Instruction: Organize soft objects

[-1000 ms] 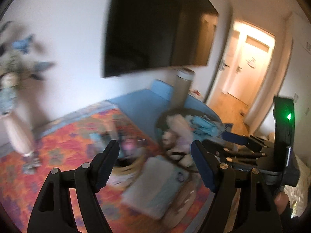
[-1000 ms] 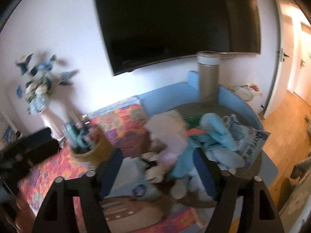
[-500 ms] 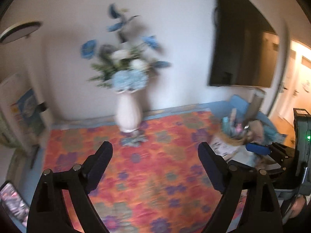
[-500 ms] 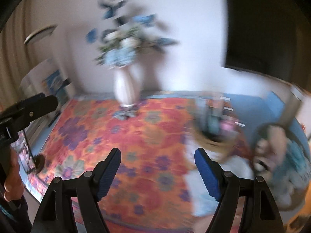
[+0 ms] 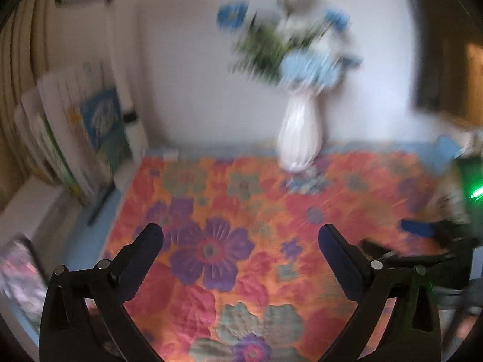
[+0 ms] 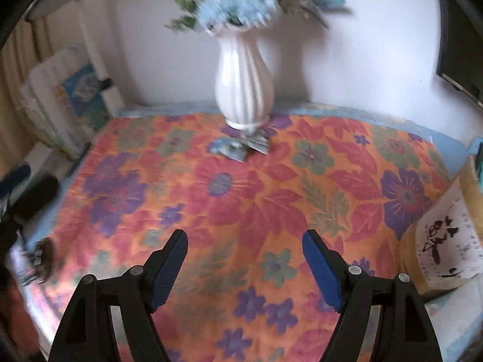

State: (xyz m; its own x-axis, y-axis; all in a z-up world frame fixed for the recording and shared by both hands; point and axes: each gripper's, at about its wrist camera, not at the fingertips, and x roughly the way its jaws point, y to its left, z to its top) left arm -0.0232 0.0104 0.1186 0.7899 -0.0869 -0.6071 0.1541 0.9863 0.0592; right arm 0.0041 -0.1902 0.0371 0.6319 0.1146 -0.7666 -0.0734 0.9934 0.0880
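My left gripper (image 5: 240,236) is open and empty, above an orange floral quilted cloth (image 5: 259,211). My right gripper (image 6: 245,242) is open and empty above the same cloth (image 6: 241,196). The right gripper also shows at the right edge of the left wrist view (image 5: 422,238). No pile of soft objects is in view now. The left wrist view is blurred.
A white vase with blue flowers (image 6: 244,90) stands at the back of the cloth, also in the left wrist view (image 5: 300,138). A white printed bag (image 6: 446,247) sits at the right edge. Packs (image 6: 60,102) lean against the left wall. A dark screen (image 6: 459,30) hangs at right.
Both grippers have swung left, away from the basket of soft toys and the screen, and now face the vase and the open floral cloth. Both stayed open.
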